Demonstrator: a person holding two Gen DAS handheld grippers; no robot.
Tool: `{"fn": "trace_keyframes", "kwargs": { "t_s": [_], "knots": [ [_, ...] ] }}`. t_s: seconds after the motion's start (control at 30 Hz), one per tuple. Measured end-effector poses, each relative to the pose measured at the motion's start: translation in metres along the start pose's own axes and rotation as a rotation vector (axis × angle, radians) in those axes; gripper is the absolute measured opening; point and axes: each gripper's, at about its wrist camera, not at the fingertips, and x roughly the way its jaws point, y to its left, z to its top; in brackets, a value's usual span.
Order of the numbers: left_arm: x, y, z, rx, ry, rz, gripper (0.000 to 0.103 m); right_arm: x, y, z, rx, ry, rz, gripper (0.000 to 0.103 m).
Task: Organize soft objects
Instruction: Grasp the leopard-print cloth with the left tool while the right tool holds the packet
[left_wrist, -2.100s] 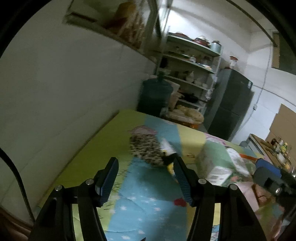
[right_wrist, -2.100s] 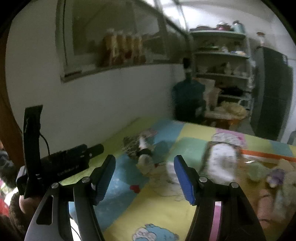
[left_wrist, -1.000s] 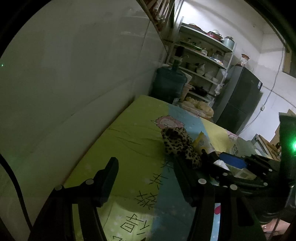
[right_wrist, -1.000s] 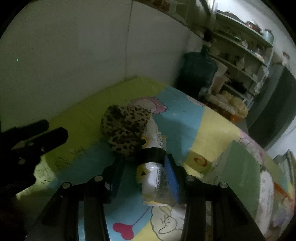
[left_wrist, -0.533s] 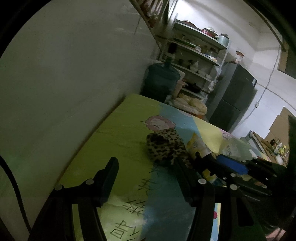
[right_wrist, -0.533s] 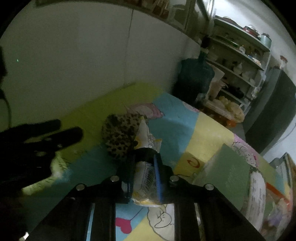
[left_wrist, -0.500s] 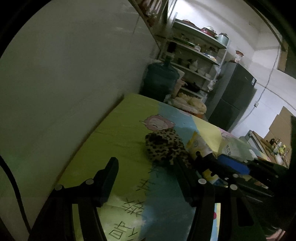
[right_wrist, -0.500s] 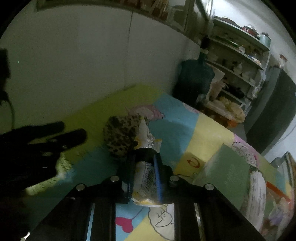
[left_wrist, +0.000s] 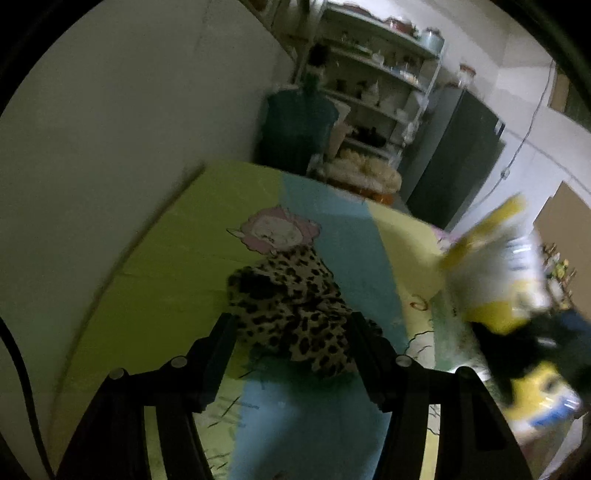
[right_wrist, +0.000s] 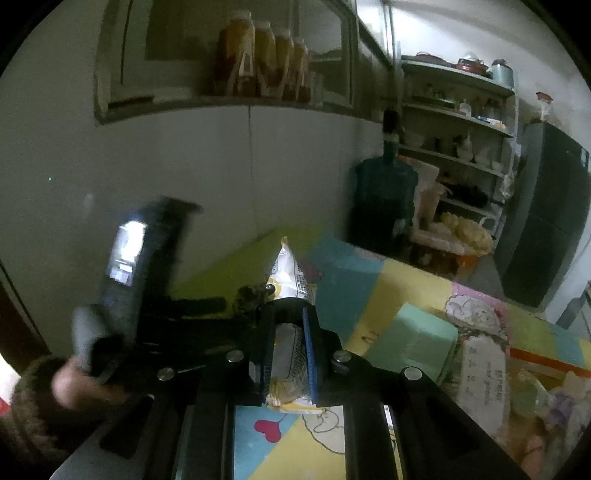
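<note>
A leopard-print soft item (left_wrist: 291, 302) lies on the colourful cartoon mat (left_wrist: 177, 266). My left gripper (left_wrist: 290, 325) is open, its fingers on either side of the item's near end. My right gripper (right_wrist: 288, 325) is shut on a white and yellow snack bag (right_wrist: 290, 280) and holds it above the mat. The bag also shows blurred at the right of the left wrist view (left_wrist: 495, 269). The leopard item is mostly hidden behind the bag in the right wrist view (right_wrist: 251, 295).
A green tissue pack (right_wrist: 413, 343) and a white pouch (right_wrist: 484, 369) lie on the mat to the right, with small soft toys (right_wrist: 543, 398) beyond. A wall (left_wrist: 110, 147) runs along the left. A water jug (right_wrist: 384, 199), shelves (right_wrist: 458, 122) and a dark fridge (right_wrist: 543, 214) stand behind.
My right gripper closed on the snack bag and lifted it up off the mat, away from the leopard item. My left gripper moved forward until its fingers flank the leopard item.
</note>
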Motion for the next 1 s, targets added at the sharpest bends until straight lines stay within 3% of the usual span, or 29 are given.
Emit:
{"fn": "trace_keyframes", "kwargs": {
  "t_s": [0.1, 0.17, 0.2, 0.23, 0.27, 0.3, 0.37, 0.53, 0.63, 0.67, 0.77, 0.8, 1.0],
  "knots": [
    [0.016, -0.005, 0.0, 0.001, 0.05, -0.009, 0.061, -0.009, -0.004, 0.0, 0.006, -0.018, 0.003, 0.015],
    [0.018, -0.008, -0.001, 0.014, 0.034, 0.002, 0.058, -0.012, -0.01, -0.001, 0.015, -0.029, 0.003, 0.015],
    [0.018, -0.01, -0.001, 0.016, 0.033, -0.001, 0.054, -0.013, -0.012, -0.001, 0.019, -0.031, 0.003, 0.015],
    [0.017, -0.009, -0.001, 0.012, 0.032, -0.009, 0.038, -0.011, -0.012, -0.001, 0.024, -0.032, 0.002, 0.015],
    [0.017, -0.007, -0.002, 0.004, 0.033, -0.012, 0.028, -0.013, -0.015, -0.002, 0.033, -0.034, 0.003, 0.013],
    [0.017, -0.005, -0.002, -0.004, 0.031, -0.015, 0.026, -0.016, -0.017, -0.004, 0.038, -0.038, 0.004, 0.006],
    [0.015, -0.002, -0.003, -0.025, 0.024, -0.037, 0.017, -0.02, -0.02, -0.006, 0.049, -0.048, 0.003, 0.006],
    [0.007, -0.001, -0.005, -0.028, -0.014, -0.025, 0.014, -0.019, -0.028, -0.008, 0.06, -0.041, 0.014, 0.006],
    [-0.004, 0.0, -0.004, -0.038, -0.053, -0.025, 0.012, -0.015, -0.032, -0.013, 0.073, -0.013, 0.095, 0.007],
    [-0.008, 0.002, -0.003, -0.045, -0.07, -0.023, 0.012, -0.01, -0.032, -0.016, 0.081, 0.018, 0.142, 0.01],
    [-0.021, 0.006, -0.003, -0.058, -0.117, -0.009, 0.012, 0.007, -0.03, -0.027, 0.112, 0.091, 0.206, 0.037],
    [-0.027, 0.007, -0.004, -0.062, -0.136, -0.005, 0.012, 0.012, -0.029, -0.031, 0.124, 0.11, 0.216, 0.041],
    [-0.049, 0.011, -0.01, -0.064, -0.185, -0.012, 0.012, 0.043, -0.023, -0.05, 0.213, 0.208, 0.212, 0.042]
  ]
}}
